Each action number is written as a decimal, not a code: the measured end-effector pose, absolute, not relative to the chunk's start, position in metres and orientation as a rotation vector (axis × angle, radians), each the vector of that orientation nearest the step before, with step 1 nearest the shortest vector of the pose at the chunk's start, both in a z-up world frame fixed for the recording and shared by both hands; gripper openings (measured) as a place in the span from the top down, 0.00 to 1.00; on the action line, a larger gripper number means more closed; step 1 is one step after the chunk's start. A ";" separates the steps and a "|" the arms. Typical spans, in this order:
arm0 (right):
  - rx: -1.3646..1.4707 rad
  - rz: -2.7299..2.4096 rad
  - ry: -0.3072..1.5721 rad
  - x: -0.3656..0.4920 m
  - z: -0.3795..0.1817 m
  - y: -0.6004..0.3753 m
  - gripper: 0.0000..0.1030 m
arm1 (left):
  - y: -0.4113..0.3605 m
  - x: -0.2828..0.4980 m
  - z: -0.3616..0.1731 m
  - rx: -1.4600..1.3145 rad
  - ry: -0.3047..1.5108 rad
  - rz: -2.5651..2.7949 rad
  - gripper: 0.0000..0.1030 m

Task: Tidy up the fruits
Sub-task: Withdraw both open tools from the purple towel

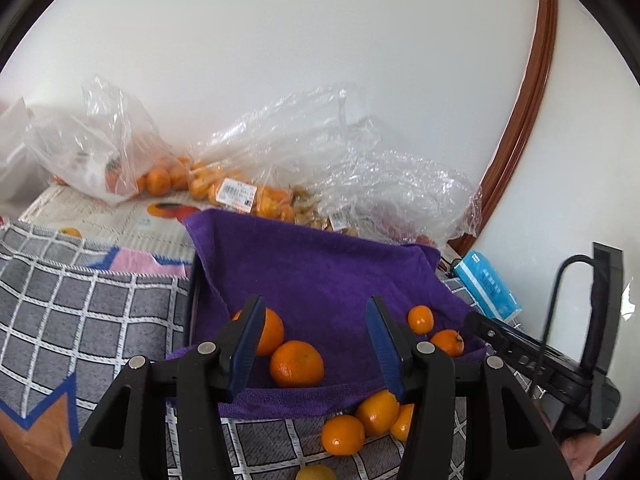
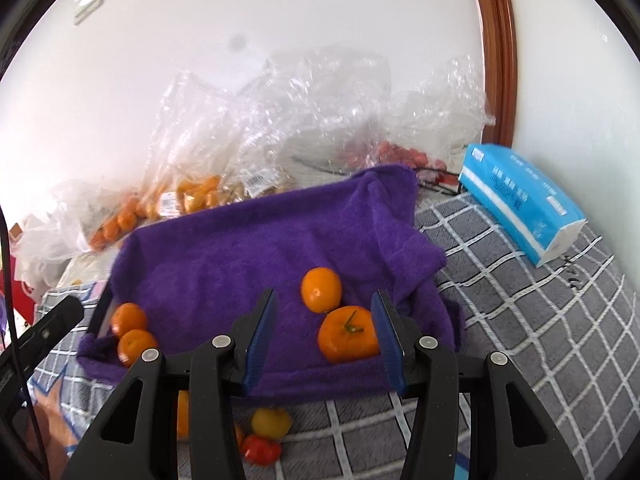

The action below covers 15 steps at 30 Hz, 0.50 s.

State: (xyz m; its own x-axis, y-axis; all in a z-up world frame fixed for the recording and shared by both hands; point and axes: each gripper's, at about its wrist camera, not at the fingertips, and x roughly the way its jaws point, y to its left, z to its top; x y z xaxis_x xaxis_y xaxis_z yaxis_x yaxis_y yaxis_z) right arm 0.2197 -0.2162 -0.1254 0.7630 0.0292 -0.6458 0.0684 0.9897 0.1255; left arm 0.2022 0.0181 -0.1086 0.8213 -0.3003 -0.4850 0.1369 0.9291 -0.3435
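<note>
A tray lined with a purple towel [image 1: 316,276] [image 2: 248,248] lies on the grey checked cloth. Two oranges [image 1: 297,363] lie at its near left and two small ones [image 1: 421,319] at its near right; in the right wrist view these are the pair [image 2: 347,339] and the pair at the left [image 2: 129,319]. My left gripper [image 1: 316,344] is open and empty above the tray's front left. My right gripper [image 2: 324,336] is open and empty above the tray's front right, its right finger beside the stemmed orange. Loose oranges [image 1: 362,424] lie in front of the tray.
Clear plastic bags of oranges [image 1: 224,188] and red fruit [image 2: 396,156] crowd the back by the white wall. A blue tissue pack [image 2: 520,200] lies at the right. A yellow and a red tomato [image 2: 266,434] lie on the cloth before the tray. A wooden frame [image 2: 496,40] stands behind.
</note>
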 end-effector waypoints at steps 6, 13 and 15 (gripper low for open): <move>0.136 -0.036 0.634 0.184 -0.090 -0.221 0.53 | 0.020 0.195 -0.091 -0.272 0.559 -0.238 0.51; 0.122 -0.025 0.655 0.157 -0.082 -0.224 0.47 | 0.028 0.169 -0.091 -0.213 0.600 -0.238 0.51; 0.128 -0.005 0.674 0.152 -0.087 -0.222 0.47 | 0.032 0.164 -0.095 -0.202 0.622 -0.222 0.51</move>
State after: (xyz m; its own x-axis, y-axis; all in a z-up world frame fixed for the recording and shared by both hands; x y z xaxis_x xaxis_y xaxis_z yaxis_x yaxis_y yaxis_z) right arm 0.1525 -0.2218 -0.0872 0.7815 0.0366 -0.6228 0.0463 0.9921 0.1165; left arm 0.1638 0.0320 -0.0954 0.7903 -0.2653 -0.5522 0.1444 0.9566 -0.2530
